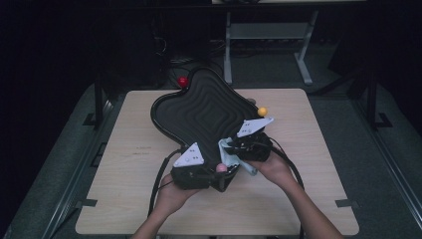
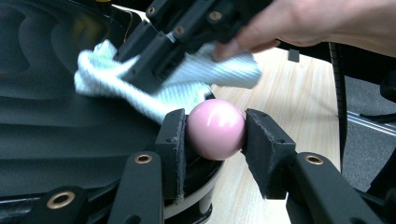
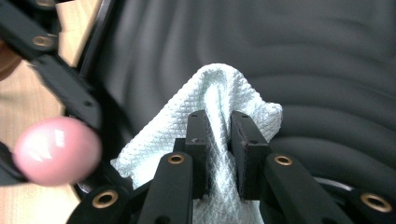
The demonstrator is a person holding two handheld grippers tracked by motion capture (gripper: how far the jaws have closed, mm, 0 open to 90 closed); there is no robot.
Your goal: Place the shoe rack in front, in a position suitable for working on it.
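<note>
Left gripper: jaws pressed on both sides of a glossy pink ball at the near edge of the wavy black ribbed tray.
Right gripper: jaws pinch a fold of pale blue waffle-weave cloth lying on the tray, just beside the ball.
Table: light wood, bearing the tray.

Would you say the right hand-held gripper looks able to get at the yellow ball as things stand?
Probably not right away: the right hand-held gripper is shut on the cloth, though the yellow ball sits close beyond it, nothing between.

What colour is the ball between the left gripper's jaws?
Pink; the ball shows best in the left gripper view.
</note>
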